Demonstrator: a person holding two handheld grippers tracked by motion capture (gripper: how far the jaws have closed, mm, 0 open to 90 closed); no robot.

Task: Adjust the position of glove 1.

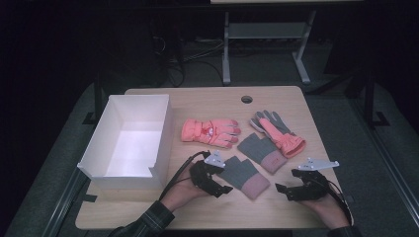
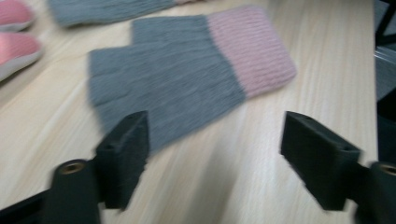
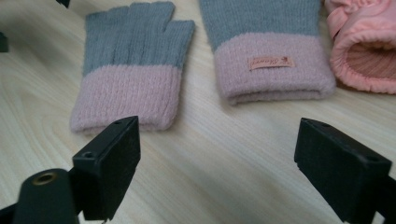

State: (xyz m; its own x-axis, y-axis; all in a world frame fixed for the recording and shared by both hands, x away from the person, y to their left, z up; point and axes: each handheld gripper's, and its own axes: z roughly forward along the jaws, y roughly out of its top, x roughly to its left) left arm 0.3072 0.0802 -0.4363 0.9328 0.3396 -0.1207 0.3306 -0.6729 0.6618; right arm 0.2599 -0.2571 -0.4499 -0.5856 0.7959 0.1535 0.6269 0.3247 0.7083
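Two grey knit gloves with pink cuffs lie flat on the wooden table: the near one [image 1: 244, 175] [image 2: 173, 88] [image 3: 130, 60] and a second [image 1: 262, 152] [image 3: 266, 42] with a small label on its cuff. A pink ski glove [image 1: 210, 131] [image 2: 16, 46] lies behind them. A pink and grey ski glove [image 1: 279, 131] [image 3: 364, 46] lies to the right. My left gripper [image 1: 220, 175] [image 2: 215, 144] is open just left of the near knit glove's finger end, holding nothing. Open and empty too, my right gripper [image 1: 286, 181] [image 3: 217, 158] faces the near glove's cuff from its right.
An open white box [image 1: 163, 133] stands on the left part of the table, empty inside. A round cable hole [image 1: 246, 99] sits near the far edge. Bare wood [image 1: 276, 212] runs along the front edge. Beyond the table, desk legs and cables stand on the dark floor.
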